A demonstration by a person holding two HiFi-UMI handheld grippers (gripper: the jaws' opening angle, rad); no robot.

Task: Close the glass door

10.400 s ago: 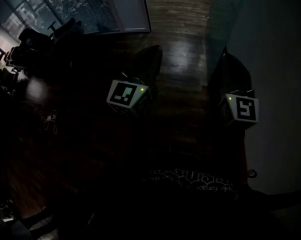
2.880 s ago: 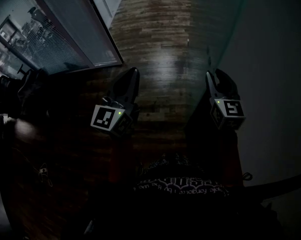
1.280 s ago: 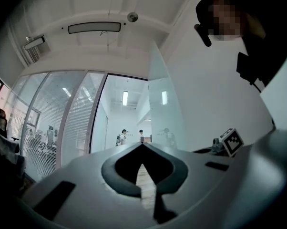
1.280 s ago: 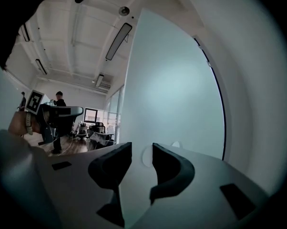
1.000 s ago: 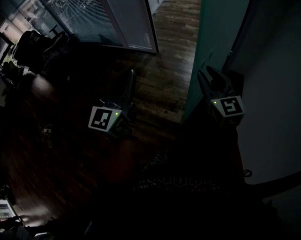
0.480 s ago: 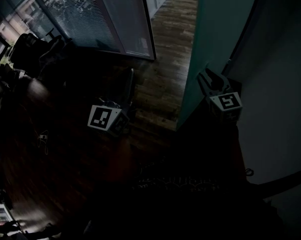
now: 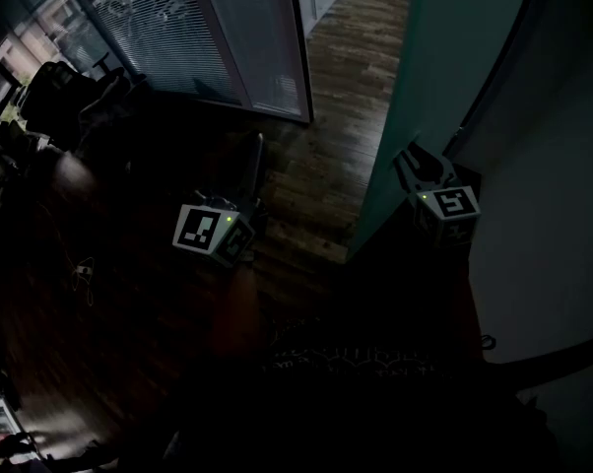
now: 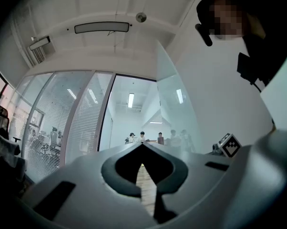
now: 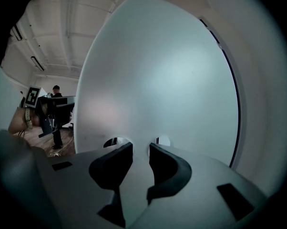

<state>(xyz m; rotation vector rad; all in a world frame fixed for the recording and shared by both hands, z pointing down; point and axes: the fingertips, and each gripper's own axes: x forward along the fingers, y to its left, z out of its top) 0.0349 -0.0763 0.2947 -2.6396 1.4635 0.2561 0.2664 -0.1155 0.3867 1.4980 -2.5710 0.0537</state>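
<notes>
The door (image 7: pixel 444 67) is not yet shut. In the head view it stands at an angle on the right, its near bottom corner out over the wood floor (image 7: pixel 321 136), and the way through to the far corridor lies open between it and the blind-covered glass wall (image 7: pixel 247 37) on the left.

The right gripper (image 7: pixel 416 158) is up at the door's face. Its own view is filled by frosted glass (image 9: pixel 172 80); the jaws stand a narrow gap apart with only the pale pane showing between them, so it seems to be pressing or about to press, not clamping. Whether the tips touch the glass cannot be told.

The left gripper (image 7: pixel 255 164) hangs well apart from the door, over the floor to the left. Its jaws (image 8: pixel 143 146) meet at the tips with nothing in them, aimed at the open doorway.

By my reading the swing is under way at most: most of the closing is left, until the door's free edge meets the frame
</notes>
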